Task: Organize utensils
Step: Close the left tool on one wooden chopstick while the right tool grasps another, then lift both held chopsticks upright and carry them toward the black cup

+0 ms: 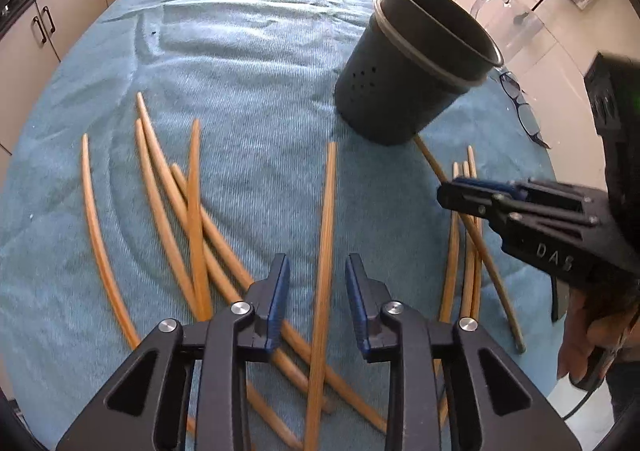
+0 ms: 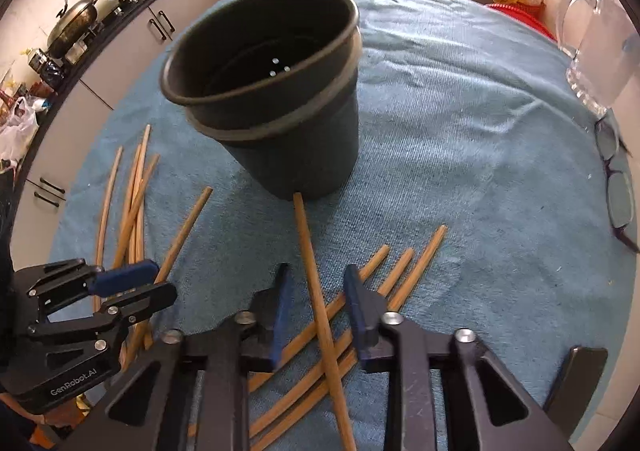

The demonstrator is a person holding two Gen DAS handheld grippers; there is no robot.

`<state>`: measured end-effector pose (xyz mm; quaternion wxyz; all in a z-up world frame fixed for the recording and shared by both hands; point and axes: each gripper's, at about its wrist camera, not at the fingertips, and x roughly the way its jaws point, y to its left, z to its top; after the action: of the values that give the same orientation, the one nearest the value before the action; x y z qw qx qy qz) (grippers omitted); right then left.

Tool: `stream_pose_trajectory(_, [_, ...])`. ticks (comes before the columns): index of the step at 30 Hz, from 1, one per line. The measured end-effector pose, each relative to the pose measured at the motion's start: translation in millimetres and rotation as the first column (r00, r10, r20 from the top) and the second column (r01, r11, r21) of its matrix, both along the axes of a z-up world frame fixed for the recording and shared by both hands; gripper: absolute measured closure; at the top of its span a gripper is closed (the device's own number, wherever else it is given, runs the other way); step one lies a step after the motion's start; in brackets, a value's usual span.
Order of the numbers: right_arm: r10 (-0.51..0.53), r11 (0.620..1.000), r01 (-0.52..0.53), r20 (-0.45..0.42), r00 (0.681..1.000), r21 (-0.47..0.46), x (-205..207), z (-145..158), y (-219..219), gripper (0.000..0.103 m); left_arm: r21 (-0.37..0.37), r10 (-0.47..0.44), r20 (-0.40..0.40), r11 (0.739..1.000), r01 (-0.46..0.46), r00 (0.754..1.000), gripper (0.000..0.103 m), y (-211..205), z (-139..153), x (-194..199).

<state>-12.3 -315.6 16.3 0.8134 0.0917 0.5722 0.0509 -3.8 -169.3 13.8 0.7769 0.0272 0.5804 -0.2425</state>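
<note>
On the body of the left gripper (image 2: pixel 132 283), seen from the right wrist camera, the words "GenRobot.AI" can be read. On the right gripper (image 1: pixel 452 197), seen from the left wrist camera, only the letters "DAS" are readable; whether more letters follow I cannot tell.

The dark holder (image 2: pixel 272 91) stands on the blue cloth (image 2: pixel 460 139), tilted. Inside it I see only small holes at the bottom and no utensil.

The wooden chopsticks (image 1: pixel 192 211) lie scattered on the cloth in front of the holder, crossing one another. Their near ends are hidden under the grippers.

The fingers of both grippers are apart. One chopstick (image 1: pixel 325 251) passes between the left fingers and one chopstick (image 2: pixel 316 283) between the right ones, its far end touching the holder's base. Neither is clamped.

Eyeglasses (image 2: pixel 618 195) lie at the cloth's edge, partly cut off.
</note>
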Motion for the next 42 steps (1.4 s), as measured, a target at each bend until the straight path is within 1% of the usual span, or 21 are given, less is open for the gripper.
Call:
stream_pose_trajectory(1, [0.002,1.000,-0.002,-0.002,1.000,0.000,0.8,-1.0,-0.1,0.092,-0.002,-0.002,0.000,1.000,0.002,1.000,0.076,-1.4,-0.2,1.5])
stream_pose_trajectory(2, [0.002,1.000,-0.002,-0.004,1.000,0.001,1.5,-1.5,-0.4,0.094,0.002,-0.007,0.005,1.000,0.007,1.000,0.078,-3.6,0.1,2.3])
stream_pose_trajectory(4, [-0.001,1.000,0.001,0.003,1.000,0.012,0.0,0.5,-1.0,0.094,-0.005,-0.012,0.002,1.000,0.012,1.000,0.093,-5.0,0.1,3.1])
stream_pose_trajectory(6, [-0.009,1.000,0.009,0.023,1.000,0.020,-3.5,6.7,-2.9,0.095,-0.012,-0.010,0.008,1.000,0.010,1.000,0.095,-4.6,3.1,1.4])
stream_pose_trajectory(10, [-0.049,0.998,0.046,0.076,0.996,0.043,-23.0,27.5,-10.5,0.095,-0.059,-0.005,0.042,0.998,0.008,0.999,0.096,0.3,22.6,-5.3])
stream_pose_trajectory(14, [-0.100,0.994,0.091,0.164,0.981,0.062,-51.4,62.3,-15.0,0.095,-0.099,-0.008,0.104,0.995,0.019,0.995,0.096,10.0,49.7,-17.0])
stream_pose_trajectory(18, [-0.166,0.985,0.151,0.255,0.953,0.078,-88.2,96.8,-19.9,0.095,-0.139,-0.015,0.168,0.989,0.039,0.986,0.096,24.6,79.1,-31.9])
stream_pose_trajectory(21, [-0.207,0.978,0.193,0.308,0.928,0.075,-113.1,116.1,-18.0,0.095,-0.163,-0.018,0.212,0.985,0.053,0.977,0.096,37.1,98.0,-42.4])
stream_pose_trajectory(24, [-0.242,0.970,0.231,0.339,0.909,0.072,-135.8,126.9,-14.2,0.095,-0.162,-0.046,0.215,0.983,0.082,0.976,0.096,44.2,104.3,-45.5])
stream_pose_trajectory(26, [-0.270,0.963,0.260,0.348,0.898,0.078,-148.9,131.9,-13.6,0.095,-0.132,-0.067,0.186,0.987,0.093,0.980,0.093,43.8,99.2,-42.6])
stream_pose_trajectory(27, [-0.288,0.957,0.276,0.349,0.892,0.087,-154.8,133.3,-13.1,0.095,-0.114,-0.086,0.154,0.988,0.104,0.984,0.086,40.3,93.3,-40.0])
stream_pose_trajectory(28, [-0.300,0.954,0.286,0.350,0.888,0.092,-158.6,134.2,-12.9,0.095,-0.107,-0.106,0.120,0.987,0.120,0.987,0.075,36.1,86.7,-37.1])
stream_pose_trajectory(30, [-0.320,0.947,0.307,0.355,0.878,0.096,-166.2,135.9,-11.5,0.095,-0.079,-0.109,0.094,0.990,0.117,0.990,0.061,31.9,76.4,-34.9])
stream_pose_trajectory(32, [-0.330,0.944,0.317,0.359,0.873,0.095,-172.1,139.3,-11.1,0.095,-0.051,-0.142,0.060,0.988,0.145,0.988,0.061,18.5,60.5,-28.5])
stream_pose_trajectory(33, [-0.332,0.943,0.321,0.363,0.871,0.092,-175.0,141.0,-11.2,0.096,-0.016,-0.139,0.052,0.990,0.140,0.989,0.061,12.1,52.2,-24.6])
stream_pose_trajectory(35, [-0.335,0.941,0.325,0.366,0.868,0.091,-180.6,142.8,-12.0,0.095,0.013,-0.165,0.024,0.986,0.164,0.986,0.061,-0.3,37.8,-18.4])
stream_pose_trajectory(37, [-0.335,0.941,0.327,0.370,0.866,0.088,-184.2,144.6,-13.2,0.096,0.058,-0.172,0.008,0.984,0.171,0.985,0.068,-12.6,23.0,-11.7])
stream_pose_trajectory(39, [-0.335,0.941,0.326,0.373,0.865,0.089,-188.2,145.2,-13.7,0.096,0.090,-0.194,-0.012,0.977,0.194,0.981,0.071,-23.2,10.1,-5.9])
stream_pose_trajectory(41, [-0.331,0.942,0.323,0.377,0.865,0.087,-191.0,146.1,-14.1,0.096,0.122,-0.187,-0.022,0.975,0.188,0.982,0.073,-28.3,1.1,-0.5])
stream_pose_trajectory(42, [-0.329,0.943,0.321,0.379,0.865,0.087,-191.8,146.4,-14.6,0.096,0.125,-0.189,-0.012,0.974,0.189,0.982,0.074,-30.6,-0.6,1.1])
